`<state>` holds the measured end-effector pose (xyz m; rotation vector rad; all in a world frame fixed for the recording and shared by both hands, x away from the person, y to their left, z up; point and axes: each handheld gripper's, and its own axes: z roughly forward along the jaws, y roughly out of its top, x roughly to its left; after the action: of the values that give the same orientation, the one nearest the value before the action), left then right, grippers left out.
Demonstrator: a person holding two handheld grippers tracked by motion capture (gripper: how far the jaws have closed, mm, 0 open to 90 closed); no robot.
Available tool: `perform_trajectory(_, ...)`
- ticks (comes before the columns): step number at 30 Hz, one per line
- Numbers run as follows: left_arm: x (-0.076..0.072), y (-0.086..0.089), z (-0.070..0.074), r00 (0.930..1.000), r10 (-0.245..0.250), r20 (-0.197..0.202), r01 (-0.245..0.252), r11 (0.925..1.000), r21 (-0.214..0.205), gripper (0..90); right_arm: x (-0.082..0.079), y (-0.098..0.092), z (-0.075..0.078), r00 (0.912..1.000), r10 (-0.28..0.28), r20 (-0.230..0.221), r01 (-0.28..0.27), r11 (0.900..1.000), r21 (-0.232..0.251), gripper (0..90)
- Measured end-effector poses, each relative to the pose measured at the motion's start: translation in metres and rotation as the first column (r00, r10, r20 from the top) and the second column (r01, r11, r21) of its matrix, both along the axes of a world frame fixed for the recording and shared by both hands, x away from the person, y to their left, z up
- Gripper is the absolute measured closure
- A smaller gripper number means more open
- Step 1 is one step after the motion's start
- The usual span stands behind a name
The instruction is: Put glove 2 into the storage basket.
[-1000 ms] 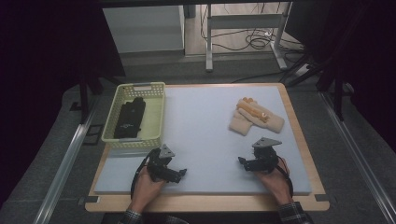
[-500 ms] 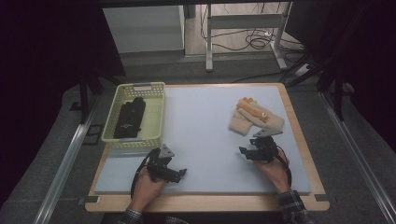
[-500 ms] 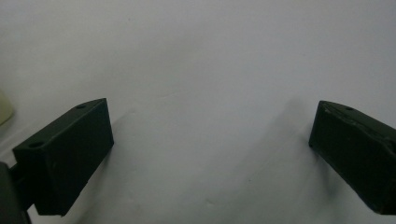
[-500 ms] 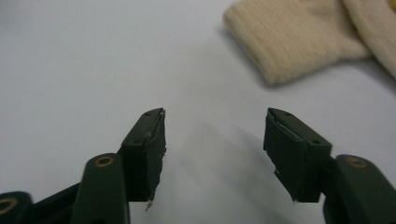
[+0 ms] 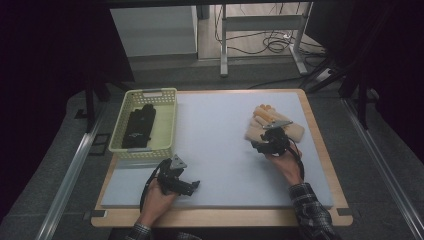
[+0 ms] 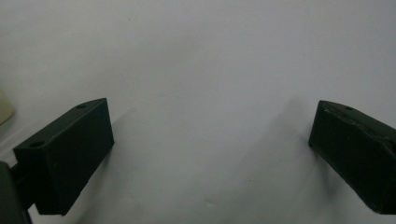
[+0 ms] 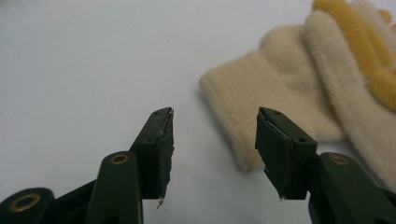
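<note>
While both grippers gape empty, the yellow basket (image 5: 165,120) holds a black glove (image 5: 139,126).

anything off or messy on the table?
Nothing damaged or spilled. The cream gloves lie in a loose overlapping heap at the mat's right, while the black gloves sit neatly in the yellow basket.
</note>
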<state>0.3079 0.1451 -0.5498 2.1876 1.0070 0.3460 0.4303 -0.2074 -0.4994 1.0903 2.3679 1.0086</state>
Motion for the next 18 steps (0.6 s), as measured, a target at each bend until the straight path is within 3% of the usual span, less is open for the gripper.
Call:
perform_trajectory(8,0.000,0.000,0.000,1.0000,0.003,-0.001,-0.003,1.0000,-0.002,0.1,0.024,0.008,-0.001,1.0000,-0.001,0.008,0.001,0.9999,-0.017,40.2)
perform_trajectory(13,0.000,0.000,0.000,1.0000,0.001,-0.002,-0.001,1.0000,0.000,0.1,0.037,0.019,-0.013,1.0000,-0.004,0.005,0.005,0.9963,-0.085,37.5)
perform_trajectory(16,0.000,0.000,0.000,1.0000,0.001,-0.001,-0.001,1.0000,0.001,0.1,0.039,0.025,-0.019,0.9980,-0.005,0.064,0.018,0.9792,-0.202,51.1)
perform_trajectory(18,0.000,0.000,0.000,1.0000,0.001,-0.001,-0.001,1.0000,0.001,0.1,0.040,0.027,-0.018,0.9980,-0.024,0.059,0.036,0.9755,-0.217,66.6)
